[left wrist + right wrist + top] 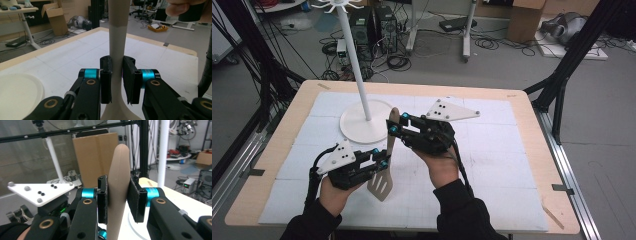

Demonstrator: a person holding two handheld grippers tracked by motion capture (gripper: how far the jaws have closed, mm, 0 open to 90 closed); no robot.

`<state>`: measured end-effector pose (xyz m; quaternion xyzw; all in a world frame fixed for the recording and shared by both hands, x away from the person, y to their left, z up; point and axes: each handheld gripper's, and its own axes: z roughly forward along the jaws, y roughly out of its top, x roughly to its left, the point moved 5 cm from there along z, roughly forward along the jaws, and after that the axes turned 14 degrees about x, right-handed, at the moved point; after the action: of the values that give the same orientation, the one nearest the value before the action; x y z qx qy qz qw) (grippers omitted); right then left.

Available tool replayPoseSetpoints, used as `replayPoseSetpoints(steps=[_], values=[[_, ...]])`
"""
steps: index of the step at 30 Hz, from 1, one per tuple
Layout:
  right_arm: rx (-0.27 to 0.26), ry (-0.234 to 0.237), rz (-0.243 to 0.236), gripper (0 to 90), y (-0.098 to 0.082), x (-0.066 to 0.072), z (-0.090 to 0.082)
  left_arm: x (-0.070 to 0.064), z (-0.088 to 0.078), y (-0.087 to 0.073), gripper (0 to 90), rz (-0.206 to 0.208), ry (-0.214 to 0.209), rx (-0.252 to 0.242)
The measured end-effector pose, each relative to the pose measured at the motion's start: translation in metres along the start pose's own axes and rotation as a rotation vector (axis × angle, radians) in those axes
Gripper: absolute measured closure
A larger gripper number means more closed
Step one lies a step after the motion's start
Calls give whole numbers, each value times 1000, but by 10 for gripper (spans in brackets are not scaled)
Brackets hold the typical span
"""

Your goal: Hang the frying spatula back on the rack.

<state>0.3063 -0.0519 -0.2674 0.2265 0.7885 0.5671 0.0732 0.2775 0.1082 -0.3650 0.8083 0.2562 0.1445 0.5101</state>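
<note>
1. The work in hand, as I read it: get the beige slotted spatula (pixel 384 167) up onto the white hanging stand (pixel 357 60) that rises at the far left of the surface (pixel 522 150).

2. Where the spatula is: off the surface, held between both claws, a little left of centre and on the near side of the stand's round base (pixel 362 122). It stands nearly upright, slotted blade down and near, rounded handle tip up and far, close beside the base.

3. Left claw (pixel 384 160): closed tight on the lower handle, just above where it flares into the blade. In the left gripper view both pads (pixel 106 77) press flat against the shaft.

4. Right claw (pixel 393 124): closed on the upper handle, just below the rounded tip. In the right gripper view the pads (pixel 102 200) sit against both sides of the handle (pixel 118 185). I judge this a firm hold, though the far pad's contact line is partly hidden.

5. Done so far, judging from the present layout: pick-up finished, tool raised, two-handed hold set.

6. Left to do: carry the handle up to the pegs at the stand's top (pixel 337 6), hook it, release both claws. I cannot see a hanging hole in the handle end, so how it will catch is unclear.

7. Caution: the pegs are high above the present hold, and one claw will likely have to let go first.
</note>
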Motion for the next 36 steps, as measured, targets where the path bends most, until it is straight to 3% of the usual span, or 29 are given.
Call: replayPoseSetpoints(steps=[4, 5, 11, 18, 26, 36], values=[[2, 36, -13, 727, 3, 2, -2, 1, -2, 1, 763, -3, -31, -19], [3, 40, -15, 728, 4, 2, -2, 2, -3, 2, 760, -7, -66, -21], [7, 95, -33, 729, 7, 0, -10, 9, -10, 7, 599, -21, -125, -70], [29, 283, -62, 729, 7, 1, -12, 5, -22, 19, 569, 20, -263, -132], [62, 382, -88, 729, 5, 5, -8, 0, -26, 30, 602, 64, -372, -144], [77, 398, -105, 729, -1, 4, -10, 1, -21, 40, 627, 45, -434, -139]])
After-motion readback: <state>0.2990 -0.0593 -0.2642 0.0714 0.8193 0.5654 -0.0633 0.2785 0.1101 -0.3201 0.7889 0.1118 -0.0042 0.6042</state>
